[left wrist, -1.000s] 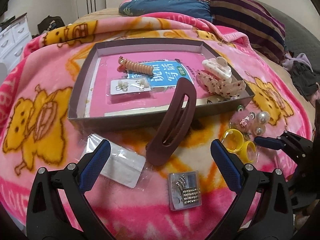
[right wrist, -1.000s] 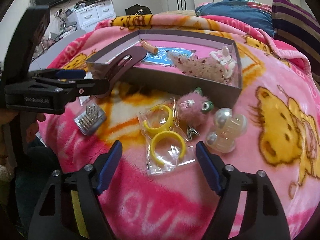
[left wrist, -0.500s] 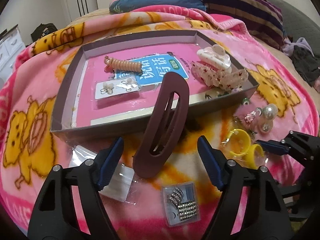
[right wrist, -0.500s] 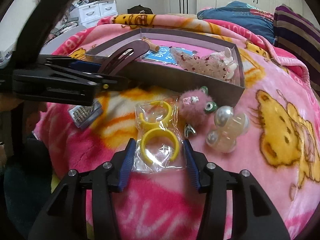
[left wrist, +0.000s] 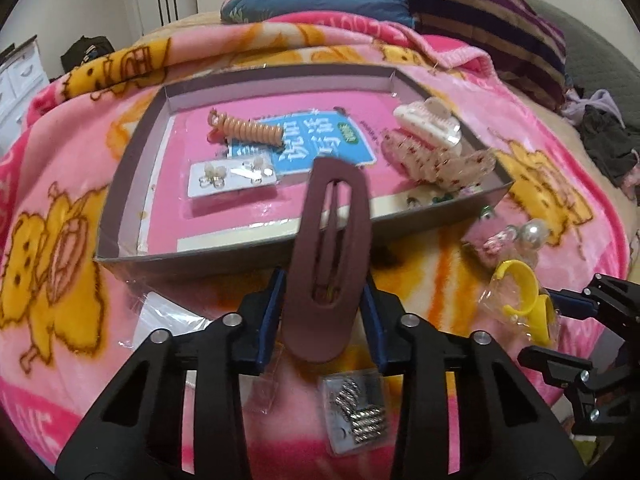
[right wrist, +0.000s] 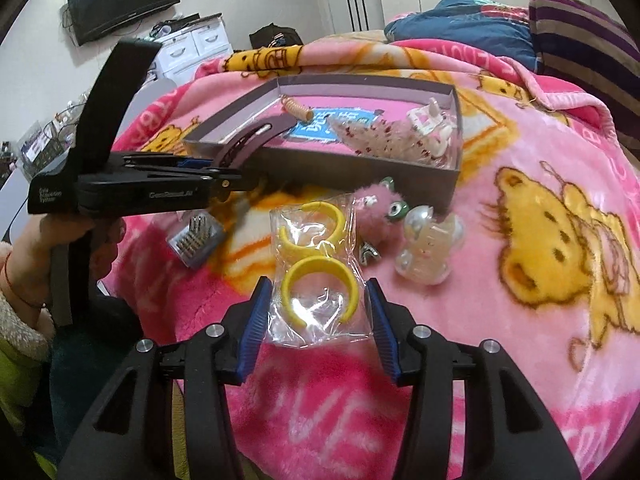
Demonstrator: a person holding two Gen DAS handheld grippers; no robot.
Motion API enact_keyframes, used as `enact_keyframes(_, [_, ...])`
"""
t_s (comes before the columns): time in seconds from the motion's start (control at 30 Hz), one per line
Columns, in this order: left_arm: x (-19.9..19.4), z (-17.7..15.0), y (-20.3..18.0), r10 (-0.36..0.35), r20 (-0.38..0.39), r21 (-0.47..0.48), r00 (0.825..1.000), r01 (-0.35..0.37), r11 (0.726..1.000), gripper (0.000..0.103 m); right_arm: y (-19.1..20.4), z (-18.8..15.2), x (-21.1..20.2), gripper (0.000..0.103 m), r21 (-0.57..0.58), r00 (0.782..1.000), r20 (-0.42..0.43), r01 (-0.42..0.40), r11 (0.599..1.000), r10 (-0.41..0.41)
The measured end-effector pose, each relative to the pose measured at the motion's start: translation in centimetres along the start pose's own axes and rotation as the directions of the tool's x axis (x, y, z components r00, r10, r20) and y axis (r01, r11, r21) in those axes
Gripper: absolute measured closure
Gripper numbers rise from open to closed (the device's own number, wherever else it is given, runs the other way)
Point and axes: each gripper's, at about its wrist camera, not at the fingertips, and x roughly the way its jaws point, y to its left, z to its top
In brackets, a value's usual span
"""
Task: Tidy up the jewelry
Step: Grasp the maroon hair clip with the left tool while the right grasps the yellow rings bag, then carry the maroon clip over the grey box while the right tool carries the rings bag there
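Observation:
A long maroon hair clip (left wrist: 328, 256) leans with its far end over the front wall of a grey box (left wrist: 120, 184). My left gripper (left wrist: 323, 294) is closing on its near end, and both blue pads touch its sides. The right wrist view shows that left gripper (right wrist: 236, 176) holding the clip (right wrist: 256, 140) at the box's (right wrist: 360, 164) corner. My right gripper (right wrist: 318, 300) is shut on a clear bag of yellow rings (right wrist: 316, 280), pads against both bag edges. In the box lie an orange coil tie (left wrist: 248, 132), an earring card (left wrist: 232, 174) and two claw clips (left wrist: 432, 144).
On the pink blanket (right wrist: 520, 320) lie a packet of silver pieces (left wrist: 358, 416), a flat clear packet (left wrist: 168, 320), a pink fluffy clip (right wrist: 380, 216) and a pearl clip (right wrist: 430, 244). A striped pillow (left wrist: 488, 28) sits behind the box. A person's hand (right wrist: 36, 248) holds the left gripper.
My left jaws have come in from wide apart to the sides of the maroon clip. My right jaws have narrowed onto the bag of yellow rings.

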Motion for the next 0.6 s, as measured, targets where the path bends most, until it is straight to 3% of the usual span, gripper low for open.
enact_keyframes(0.6, [-4.0, 0.1, 1.0, -0.062, 0.105, -0.056, 0.993, 0.068, 0.996, 0.08, 0.0, 1.4, -2.7, 0.056, 0.041, 0.998, 0.057, -0.005, 0.999, 0.003])
